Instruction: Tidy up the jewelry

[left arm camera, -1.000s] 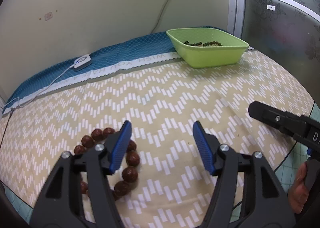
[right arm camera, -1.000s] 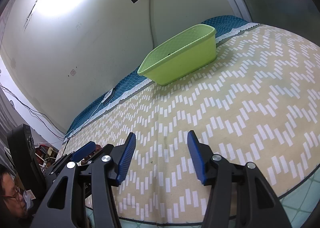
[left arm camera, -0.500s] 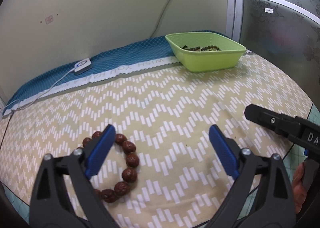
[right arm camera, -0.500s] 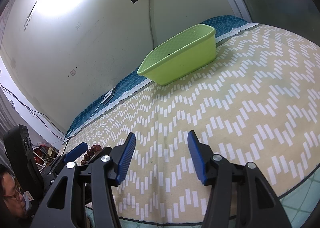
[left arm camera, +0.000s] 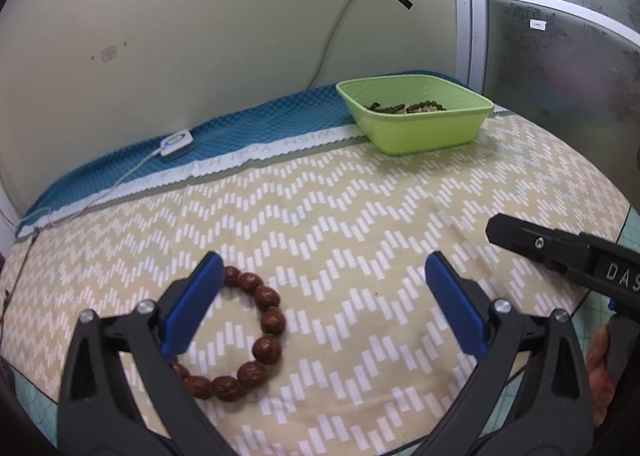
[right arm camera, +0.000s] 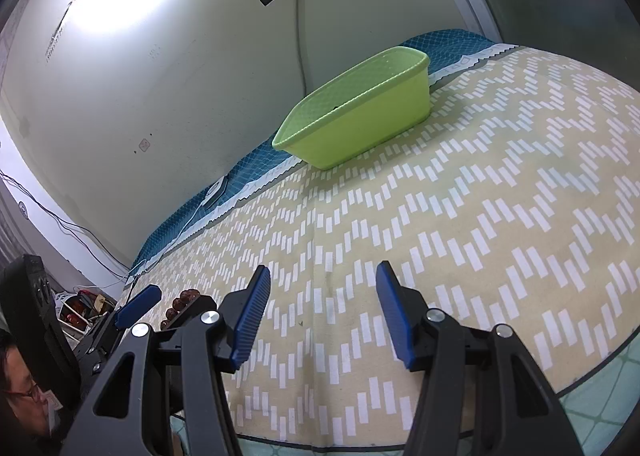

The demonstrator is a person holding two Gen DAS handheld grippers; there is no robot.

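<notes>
A: Bracelet (left arm camera: 256,340) of brown beads lies on the patterned surface (left arm camera: 360,223), under the left hand-held gripper (left arm camera: 320,308), whose jaws are opening wide, gripping nothing.
B: Right hand-held gripper (right arm camera: 322,316) hovers part-open, empty; green basket (left arm camera: 416,123) sits well apart.

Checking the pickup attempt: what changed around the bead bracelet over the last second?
The left claw opened wide and is opening a touch more; the brown bead bracelet lies on the cloth, not gripped. The right claw and green basket stayed put.
</notes>
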